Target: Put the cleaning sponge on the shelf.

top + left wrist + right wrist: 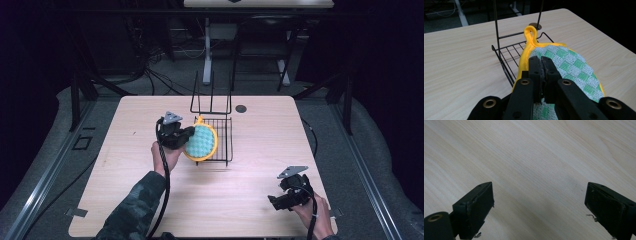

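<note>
Over wire rack [220, 135] | left gripper [189, 136] clamped on pot holder [202, 142] edge | right gripper [276, 202] apart, well clear

The pot holder [201, 141] lies over the wire rack's [224, 135] left edge, mid-table [125, 200].

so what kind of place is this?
Looks like a lab or recording workspace, not a kitchen: a bare wooden table in a dark room, cables and desk legs on the floor behind, and only a wire rack and pot holder set out.
</note>
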